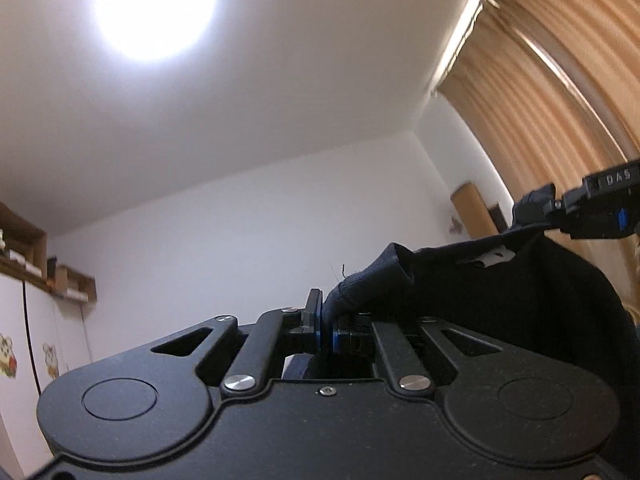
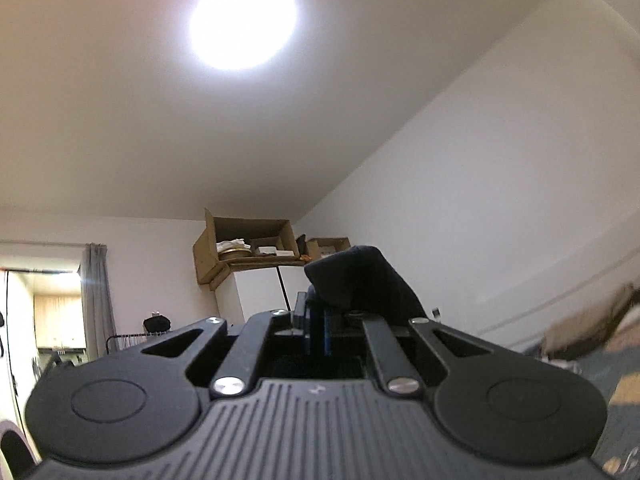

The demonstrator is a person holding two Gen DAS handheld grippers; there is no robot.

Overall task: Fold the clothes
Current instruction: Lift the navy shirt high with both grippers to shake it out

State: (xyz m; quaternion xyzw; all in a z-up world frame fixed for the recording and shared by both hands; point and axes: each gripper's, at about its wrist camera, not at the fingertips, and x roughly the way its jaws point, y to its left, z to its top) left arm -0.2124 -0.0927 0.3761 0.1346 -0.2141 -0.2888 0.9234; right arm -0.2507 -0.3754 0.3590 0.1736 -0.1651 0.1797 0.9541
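Dark navy garment [image 1: 500, 292]: held aloft, stretched between both grippers. Left gripper [image 1: 325, 330]: fingers clamped on one edge. Right gripper [image 2: 316, 326]: fingers clamped on another. Ceiling lamp [image 2: 243, 22] overhead.

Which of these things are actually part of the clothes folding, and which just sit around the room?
Part of the job:
dark garment
left gripper, shut on it
right gripper, shut on it

Just around:
ceiling lamp
tan curtain
cardboard boxes
white cabinet

Both tools tilted upward, left tool [image 1: 325, 330] and right tool [image 2: 316, 320] clamped tight
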